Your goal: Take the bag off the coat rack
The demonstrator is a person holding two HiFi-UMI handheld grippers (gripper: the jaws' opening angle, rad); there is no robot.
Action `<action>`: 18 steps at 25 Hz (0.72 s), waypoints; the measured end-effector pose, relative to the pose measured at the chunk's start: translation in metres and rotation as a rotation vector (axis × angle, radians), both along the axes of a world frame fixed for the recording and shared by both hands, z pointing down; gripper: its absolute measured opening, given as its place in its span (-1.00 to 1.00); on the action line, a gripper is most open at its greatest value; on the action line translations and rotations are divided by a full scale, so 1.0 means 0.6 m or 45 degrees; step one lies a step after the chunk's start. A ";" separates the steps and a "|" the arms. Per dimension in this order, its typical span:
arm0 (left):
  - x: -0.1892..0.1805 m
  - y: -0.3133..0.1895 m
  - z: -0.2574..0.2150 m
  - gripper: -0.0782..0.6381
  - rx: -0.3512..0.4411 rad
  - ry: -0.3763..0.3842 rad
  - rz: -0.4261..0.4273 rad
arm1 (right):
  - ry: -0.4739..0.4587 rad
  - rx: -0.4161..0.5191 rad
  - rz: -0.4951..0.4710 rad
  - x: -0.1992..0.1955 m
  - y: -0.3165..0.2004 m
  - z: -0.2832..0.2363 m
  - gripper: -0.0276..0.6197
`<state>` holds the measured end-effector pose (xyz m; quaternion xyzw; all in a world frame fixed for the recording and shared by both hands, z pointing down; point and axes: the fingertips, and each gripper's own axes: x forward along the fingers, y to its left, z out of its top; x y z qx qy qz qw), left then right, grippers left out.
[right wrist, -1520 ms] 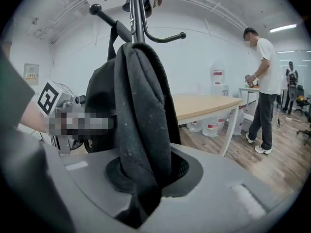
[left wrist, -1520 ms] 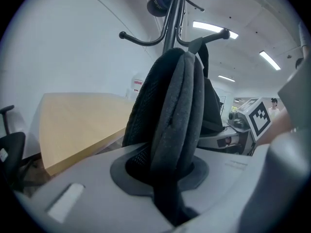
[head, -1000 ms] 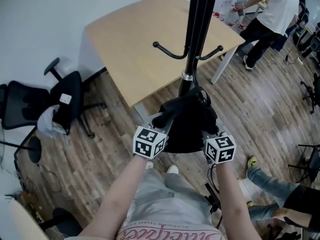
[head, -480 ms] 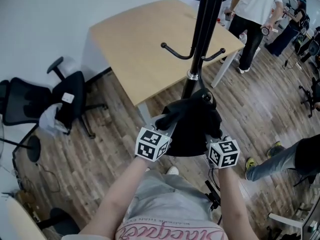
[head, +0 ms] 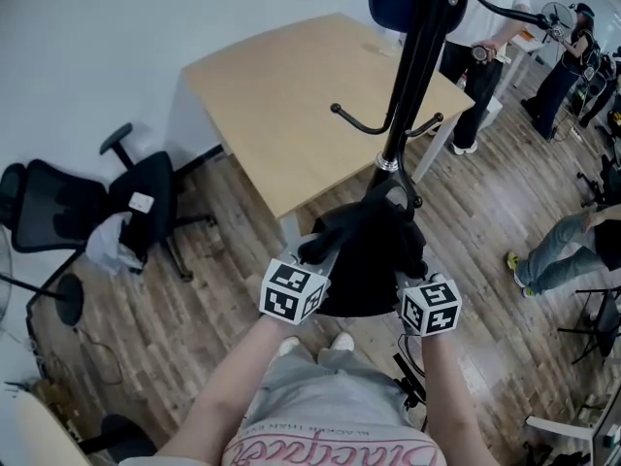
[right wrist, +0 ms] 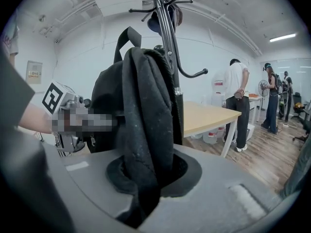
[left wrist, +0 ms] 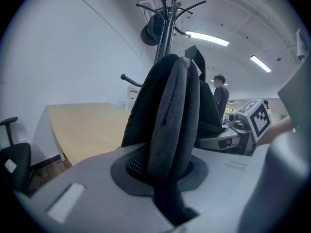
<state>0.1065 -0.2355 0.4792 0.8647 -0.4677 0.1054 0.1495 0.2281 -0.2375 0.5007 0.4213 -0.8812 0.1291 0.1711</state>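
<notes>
The left tool (left wrist: 170,176) and the right tool (right wrist: 146,178) are each clamped on one side of the black backpack (head: 369,255), which sits close against the coat rack (head: 412,76) pole, below its lower hooks.

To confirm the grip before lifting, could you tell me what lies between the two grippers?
The black bag: the head view shows it filling the gap between left gripper and right gripper, each shut on it.

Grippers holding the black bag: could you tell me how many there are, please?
2. The left gripper clamps a padded strap of the bag; the right gripper clamps its dark fabric opposite. Neither is hidden.
</notes>
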 end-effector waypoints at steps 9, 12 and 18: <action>-0.078 0.006 -0.036 -0.57 0.029 0.004 -0.060 | 0.010 0.035 -0.049 -0.079 -0.003 -0.037 -0.78; -0.104 0.006 -0.049 -0.57 0.050 0.004 -0.085 | 0.015 0.056 -0.079 -0.105 -0.006 -0.050 -0.78; -0.161 0.008 -0.081 -0.57 0.103 0.009 -0.147 | 0.033 0.131 -0.140 -0.163 -0.015 -0.084 -0.78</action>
